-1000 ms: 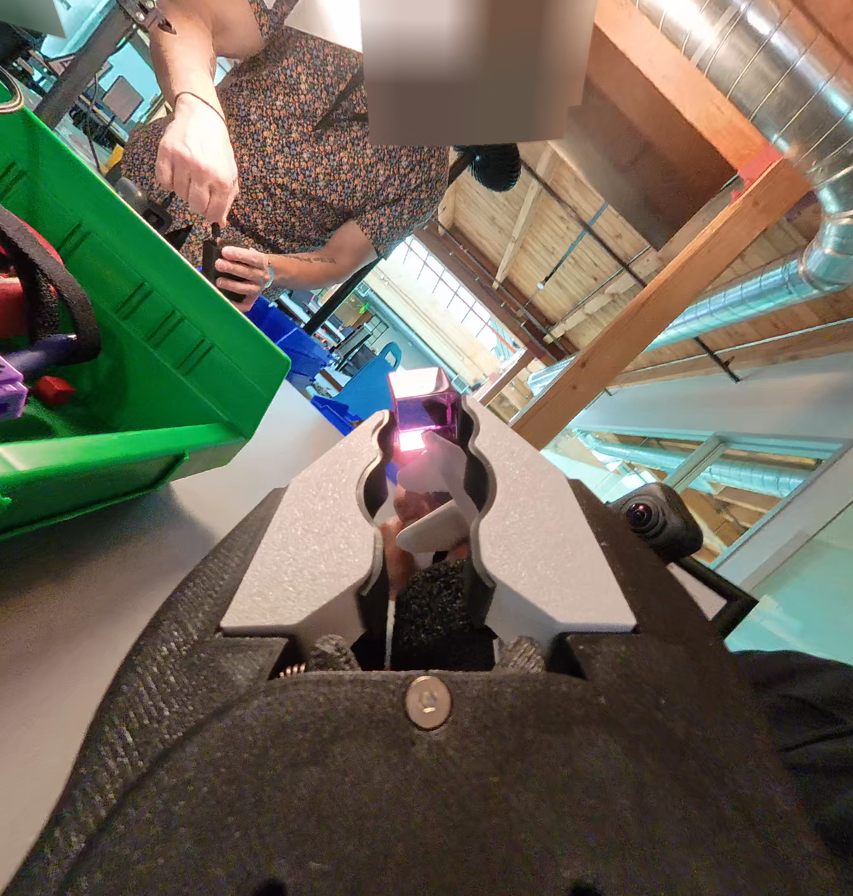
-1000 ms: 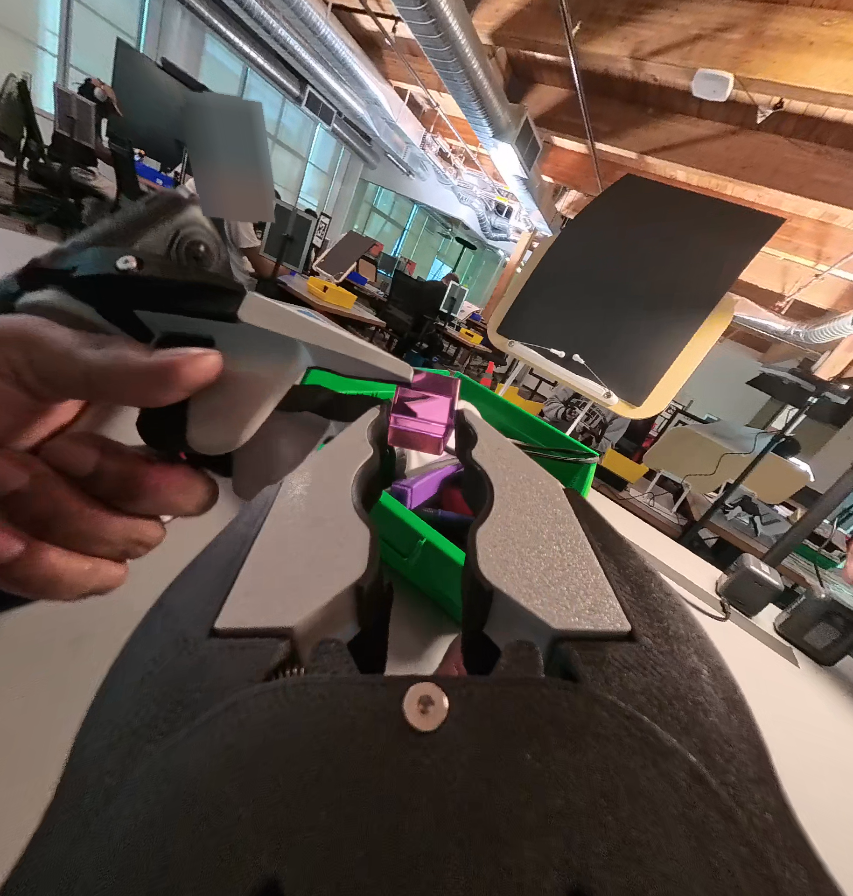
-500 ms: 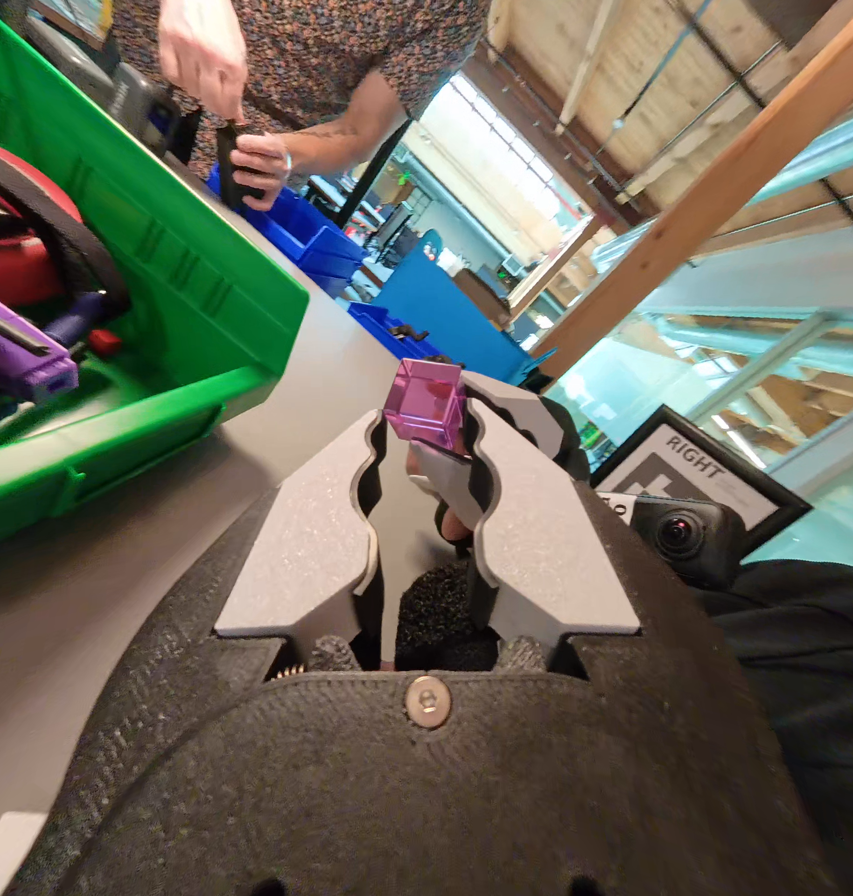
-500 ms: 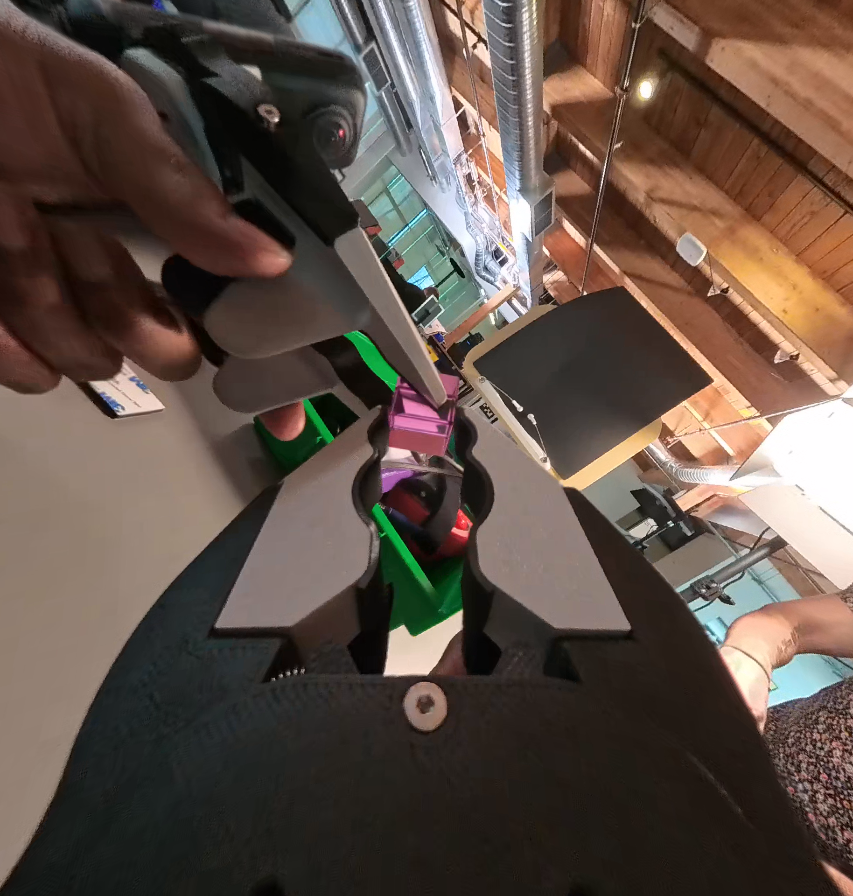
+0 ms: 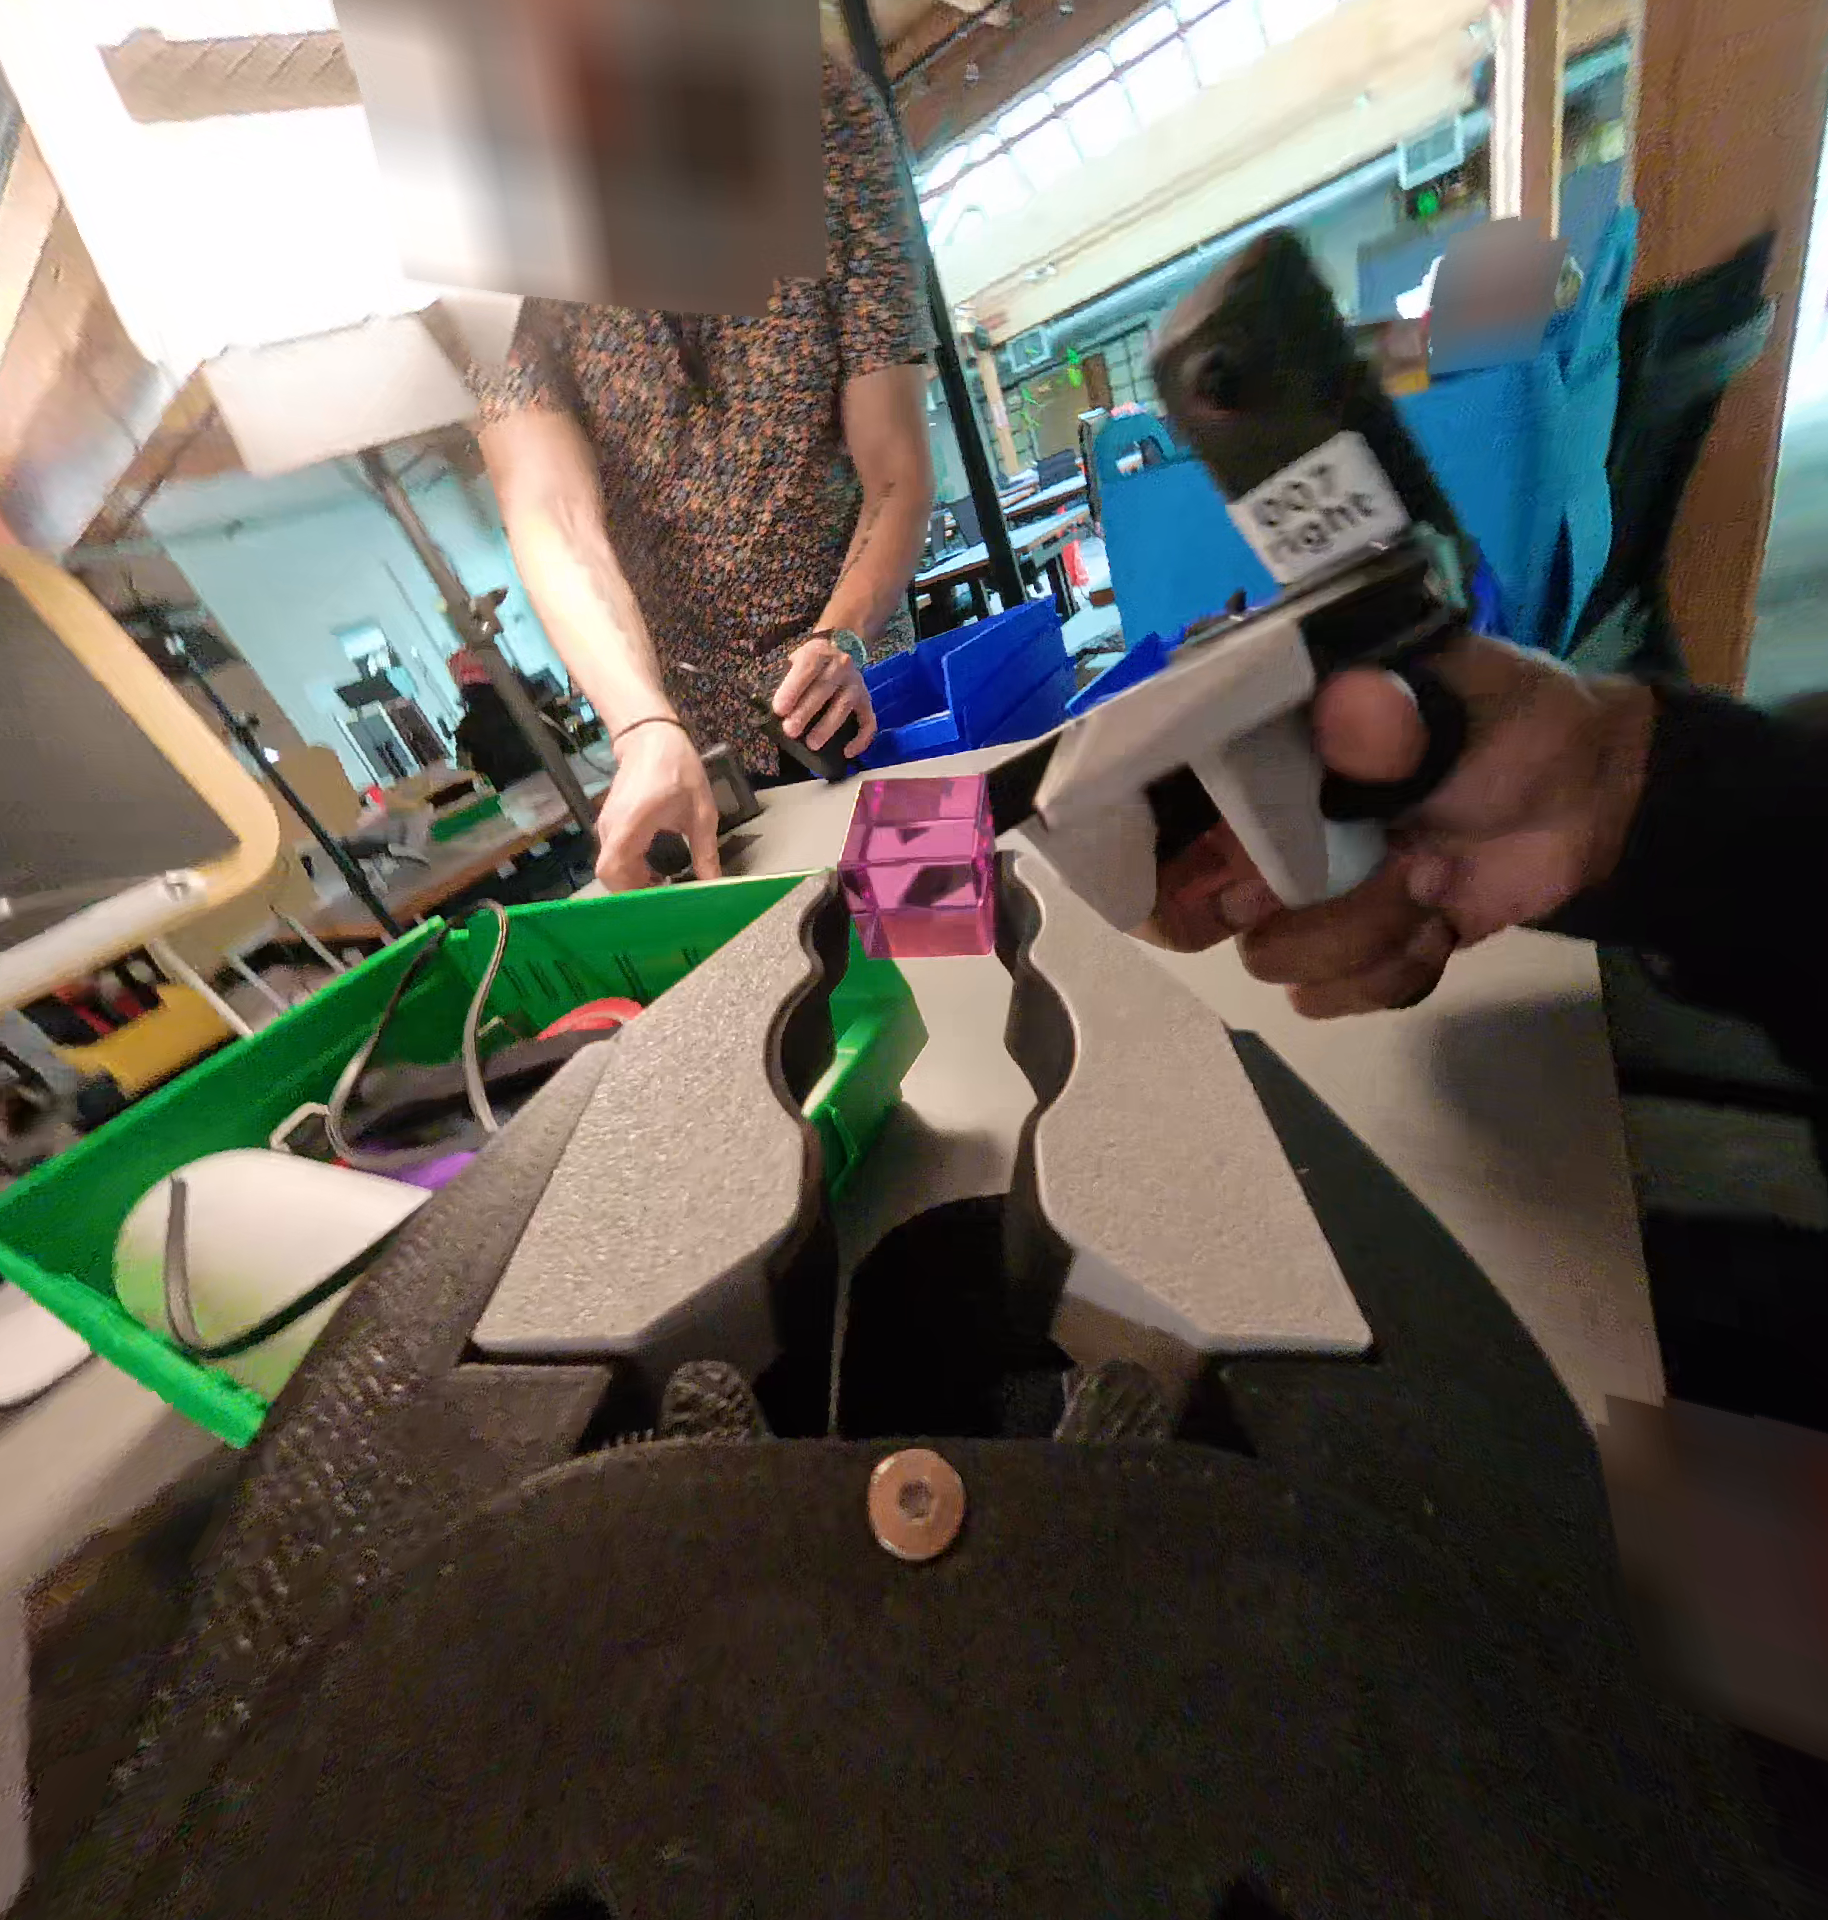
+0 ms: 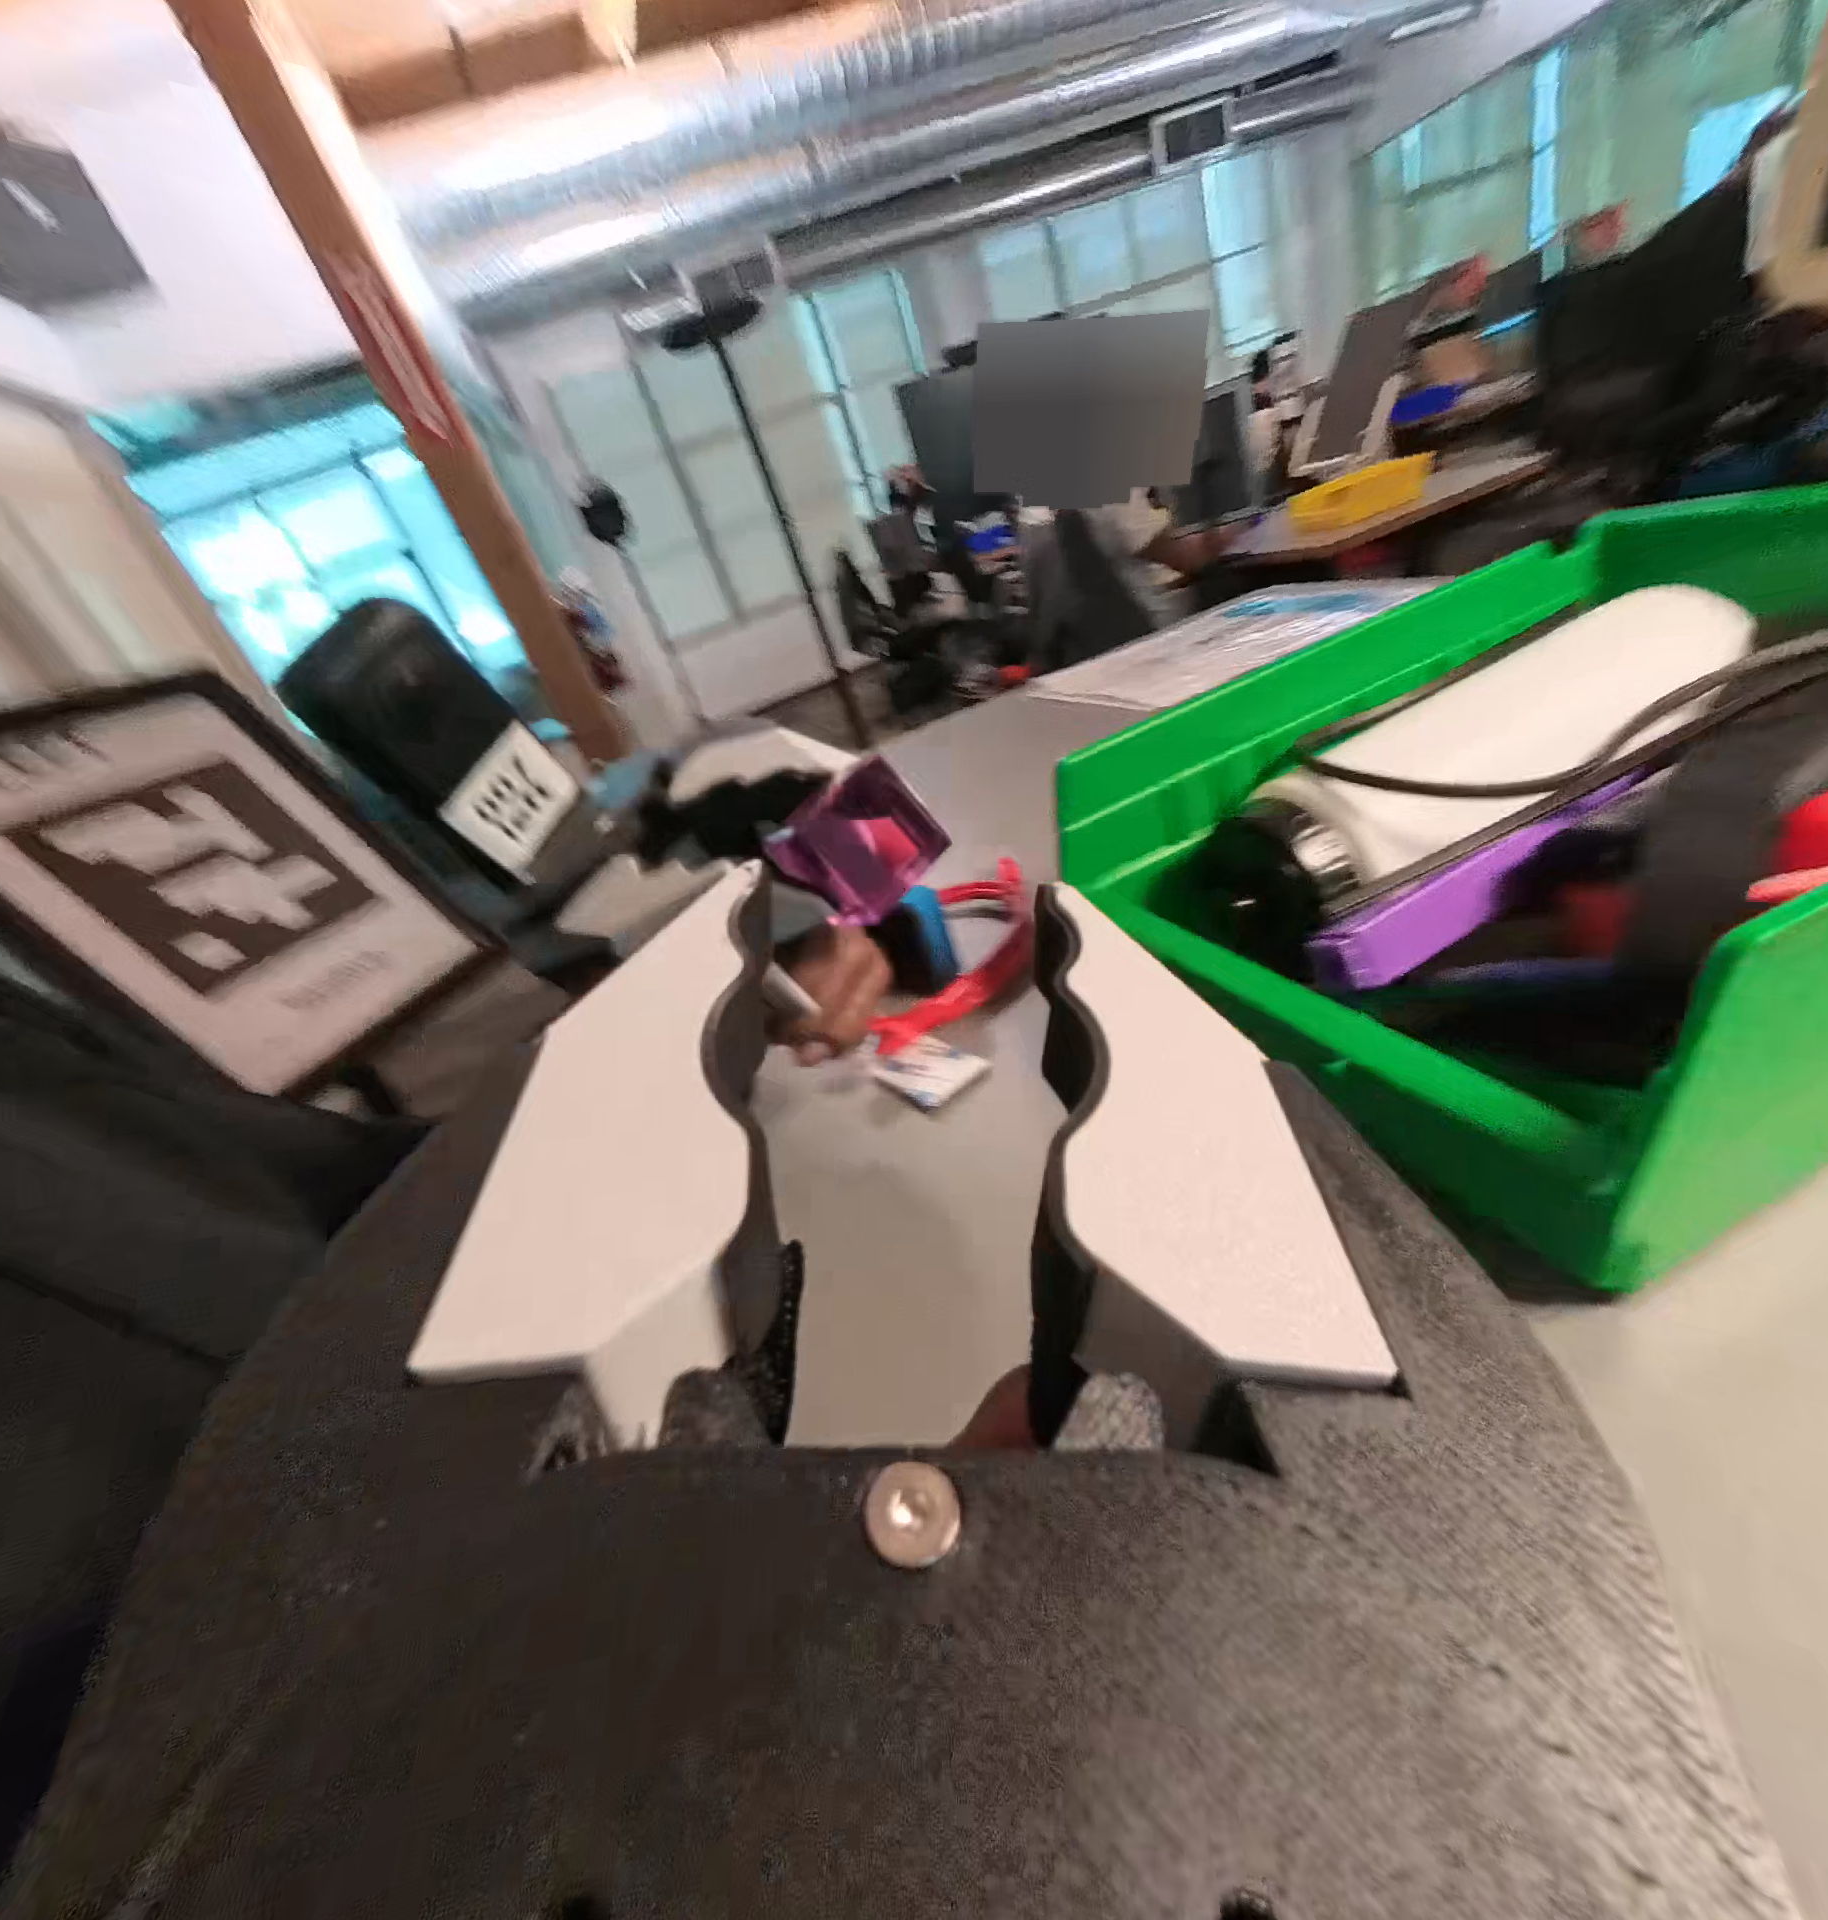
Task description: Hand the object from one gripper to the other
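Observation:
A clear purple cube sits clamped between the fingertips of my left gripper, held above the grey table. In the left wrist view one of my right gripper's fingers reaches in from the right, its tip next to the cube's right face, with a hand on the handle. In the right wrist view my right gripper is open wide and empty. There the cube shows just beyond its left fingertip, held by the blurred left gripper.
A green bin with a white roll, cables and purple and red items stands left of the cube; it is on the right in the right wrist view. A person stands behind the table. Blue bins sit farther back. Both grippers' tips are close together, under 4 cm apart.
Half a second ago both grippers gripped the cube. My right gripper has since opened and let go, the cube stays in my left gripper, and both views have swung round.

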`<state>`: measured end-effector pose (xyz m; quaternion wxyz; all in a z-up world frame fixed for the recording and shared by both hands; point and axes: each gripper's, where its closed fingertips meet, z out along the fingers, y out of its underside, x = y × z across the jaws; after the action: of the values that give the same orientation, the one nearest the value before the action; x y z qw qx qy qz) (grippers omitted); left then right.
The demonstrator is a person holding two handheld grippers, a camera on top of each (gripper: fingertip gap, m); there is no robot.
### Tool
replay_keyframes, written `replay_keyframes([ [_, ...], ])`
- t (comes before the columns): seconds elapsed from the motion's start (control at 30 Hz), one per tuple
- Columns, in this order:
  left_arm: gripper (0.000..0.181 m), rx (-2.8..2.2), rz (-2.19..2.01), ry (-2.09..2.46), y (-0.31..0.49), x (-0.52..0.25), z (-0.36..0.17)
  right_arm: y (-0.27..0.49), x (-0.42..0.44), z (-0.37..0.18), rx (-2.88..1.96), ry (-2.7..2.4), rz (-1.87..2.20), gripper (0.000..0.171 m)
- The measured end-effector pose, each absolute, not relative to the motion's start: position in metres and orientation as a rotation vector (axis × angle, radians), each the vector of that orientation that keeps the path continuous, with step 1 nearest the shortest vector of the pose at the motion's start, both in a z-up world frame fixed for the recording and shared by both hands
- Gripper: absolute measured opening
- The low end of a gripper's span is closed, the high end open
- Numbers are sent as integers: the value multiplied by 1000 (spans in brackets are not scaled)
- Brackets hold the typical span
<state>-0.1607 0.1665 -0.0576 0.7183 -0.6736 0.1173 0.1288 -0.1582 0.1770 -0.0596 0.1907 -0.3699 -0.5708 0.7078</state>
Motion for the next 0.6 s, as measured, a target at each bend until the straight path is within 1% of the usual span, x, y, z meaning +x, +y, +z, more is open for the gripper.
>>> replay_keyframes([
  [0.1,28,-1495,407,318,170,-159,-62,170,-150,-56,-1126,-1615,2256,57],
  [0.23,28,-1519,475,389,172,-157,-71,164,-151,-60,-1208,-1624,2358,56],
  [0.3,28,-1510,495,431,172,-152,-72,160,-154,-67,-1263,-1642,2344,51],
  [0.37,29,-1503,514,464,173,-149,-73,158,-156,-72,-1276,-1658,2321,31],
  [0.5,28,-1536,468,425,174,-152,-77,161,-159,-70,-1162,-1650,2231,29],
  [0.6,36,-1641,286,315,171,-162,-86,169,-160,-69,-1015,-1645,2038,30],
])
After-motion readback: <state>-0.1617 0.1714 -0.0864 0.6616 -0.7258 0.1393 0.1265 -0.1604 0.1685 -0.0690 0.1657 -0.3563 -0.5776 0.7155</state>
